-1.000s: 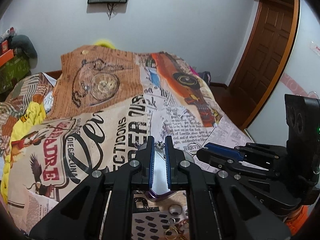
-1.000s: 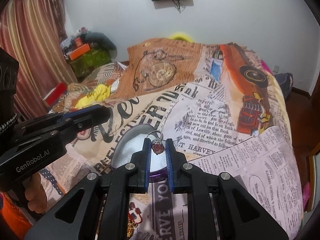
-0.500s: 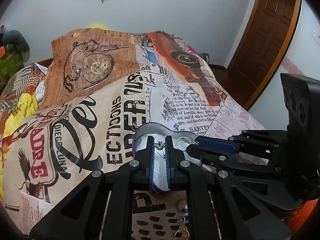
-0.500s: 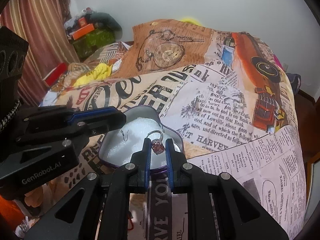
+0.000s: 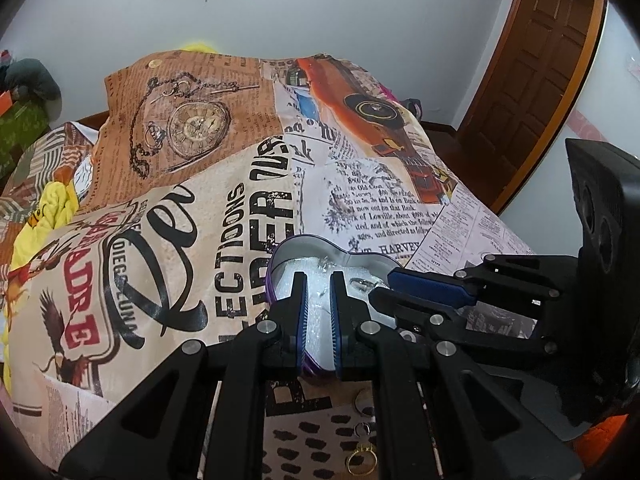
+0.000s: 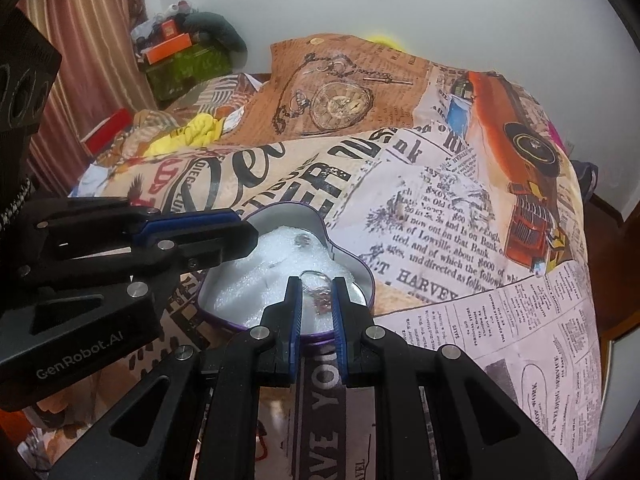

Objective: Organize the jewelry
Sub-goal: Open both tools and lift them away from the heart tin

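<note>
The left gripper (image 5: 318, 280) hangs over the near end of the heart-shaped tin (image 5: 304, 245), which sits on the printed bedspread (image 5: 168, 208). Its fingers stand a little apart with nothing between them; only the tin's white padding (image 5: 288, 284) shows through the gap. Half a second ago a small dark charm sat pinched at these fingertips, and it is no longer there. A small piece now lies on the padding in the far lobe of the tin, seen from the right wrist as a silvery item (image 6: 302, 240), though it is too small to identify.

Further right, the right gripper (image 6: 316, 290) reaches over the tin's right lobe from the side. Between its fingers a ring (image 6: 320, 298) with a reddish stone shows, its silver loop rising just past the fingertips. The gap looks wider than half a second ago, and I cannot tell whether the pads still pinch the ring or it already rests on the padding.

Near the left gripper's base, loose rings (image 5: 362, 462) lie on the bedspread outside the tin.
</note>
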